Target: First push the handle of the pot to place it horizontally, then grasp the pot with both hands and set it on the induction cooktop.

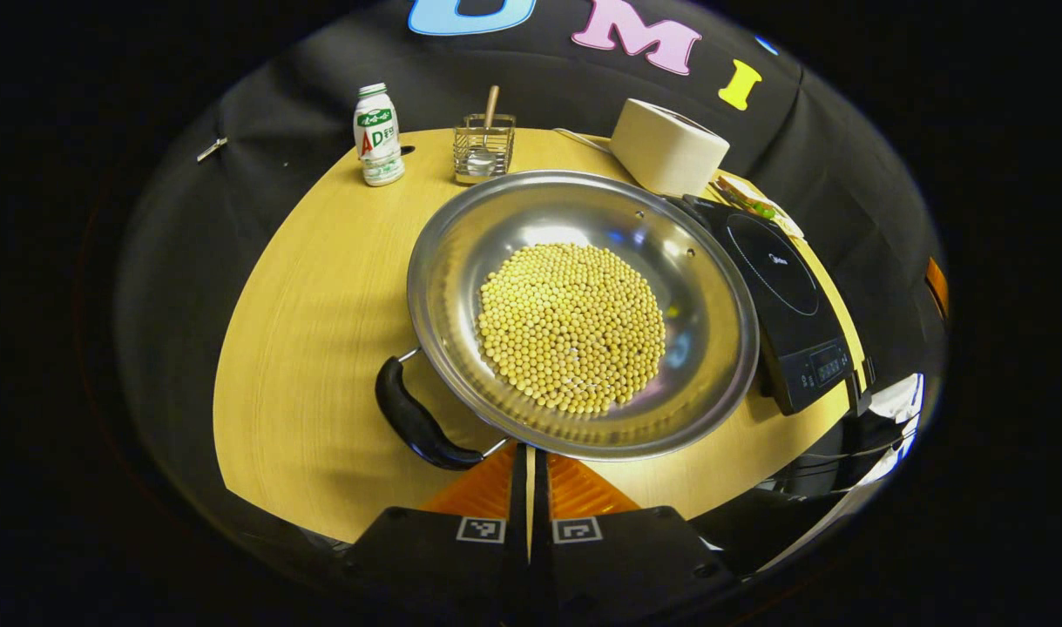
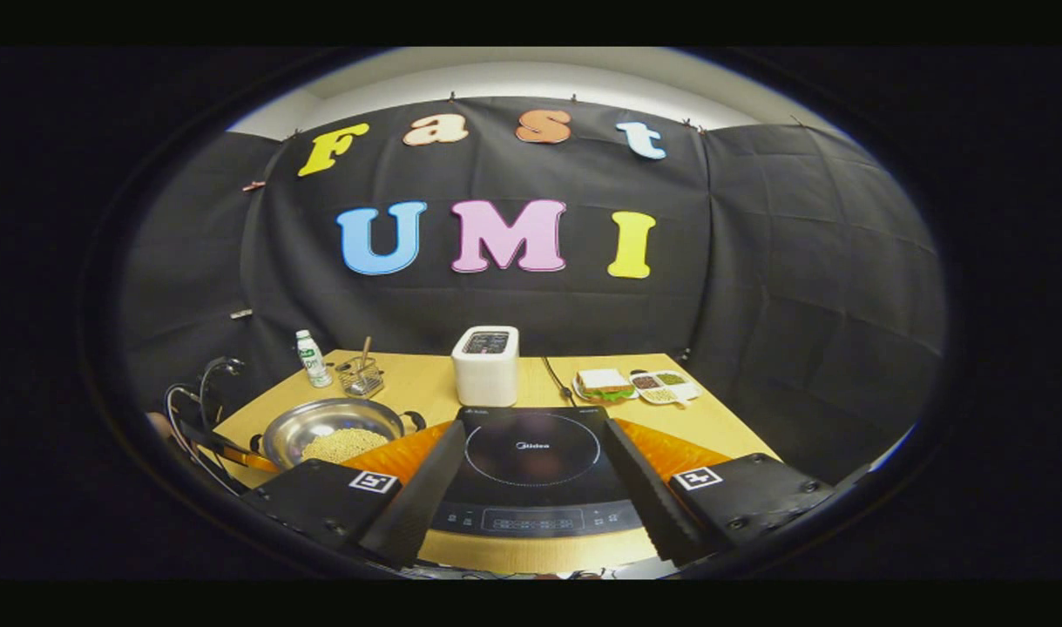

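Observation:
A wide steel pot [image 1: 461, 261] holding yellow beans [image 1: 572, 326] sits on the wooden table. One black handle [image 1: 413, 420] sticks out at its near left in the left gripper view. My left gripper [image 1: 529, 466] is shut, and its tips sit right at the pot's near rim beside that handle. The black induction cooktop [image 1: 779, 292] lies just right of the pot. In the right gripper view my right gripper [image 2: 535, 492] stands wide open over the cooktop [image 2: 531, 448], one finger on each side of it. The pot [image 2: 308, 420] is at the left there, with a handle [image 2: 414, 421] towards the cooktop.
A white appliance [image 1: 666, 144] stands behind the cooktop. At the back of the table are a small bottle [image 1: 377, 135] and a wire basket [image 1: 484, 148]. A sandwich plate [image 2: 605, 383] and a small tray [image 2: 666, 387] lie at the back right. Cables and a hand [image 2: 158, 427] show at the left.

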The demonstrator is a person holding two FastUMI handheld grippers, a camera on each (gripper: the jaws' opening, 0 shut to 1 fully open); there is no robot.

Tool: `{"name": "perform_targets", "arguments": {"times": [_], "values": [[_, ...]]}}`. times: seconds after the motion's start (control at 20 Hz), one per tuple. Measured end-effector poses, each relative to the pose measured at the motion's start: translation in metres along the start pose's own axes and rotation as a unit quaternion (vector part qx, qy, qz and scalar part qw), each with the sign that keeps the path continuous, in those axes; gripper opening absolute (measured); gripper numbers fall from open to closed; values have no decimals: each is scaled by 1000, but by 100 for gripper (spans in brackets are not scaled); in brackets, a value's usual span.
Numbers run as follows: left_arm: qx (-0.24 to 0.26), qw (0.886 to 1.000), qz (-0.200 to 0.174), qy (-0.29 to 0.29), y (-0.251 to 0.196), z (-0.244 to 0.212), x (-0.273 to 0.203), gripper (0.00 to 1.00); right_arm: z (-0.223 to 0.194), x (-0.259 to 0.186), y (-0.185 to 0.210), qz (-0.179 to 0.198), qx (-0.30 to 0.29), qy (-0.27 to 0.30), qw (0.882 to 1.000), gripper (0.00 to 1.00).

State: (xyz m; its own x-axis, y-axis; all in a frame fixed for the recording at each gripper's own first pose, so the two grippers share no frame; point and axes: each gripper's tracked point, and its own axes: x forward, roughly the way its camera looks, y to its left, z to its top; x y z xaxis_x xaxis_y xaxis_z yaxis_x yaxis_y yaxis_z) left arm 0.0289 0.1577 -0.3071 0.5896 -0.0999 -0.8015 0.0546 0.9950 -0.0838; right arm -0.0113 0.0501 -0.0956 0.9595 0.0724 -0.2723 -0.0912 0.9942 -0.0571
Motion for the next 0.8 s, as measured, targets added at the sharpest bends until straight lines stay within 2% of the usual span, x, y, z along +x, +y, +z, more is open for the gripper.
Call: {"name": "perform_targets", "arguments": {"times": [0.8], "values": [[-37,998,48,-15,66,43,11,5,-7,5,8,2,2,15,1000,99]]}}
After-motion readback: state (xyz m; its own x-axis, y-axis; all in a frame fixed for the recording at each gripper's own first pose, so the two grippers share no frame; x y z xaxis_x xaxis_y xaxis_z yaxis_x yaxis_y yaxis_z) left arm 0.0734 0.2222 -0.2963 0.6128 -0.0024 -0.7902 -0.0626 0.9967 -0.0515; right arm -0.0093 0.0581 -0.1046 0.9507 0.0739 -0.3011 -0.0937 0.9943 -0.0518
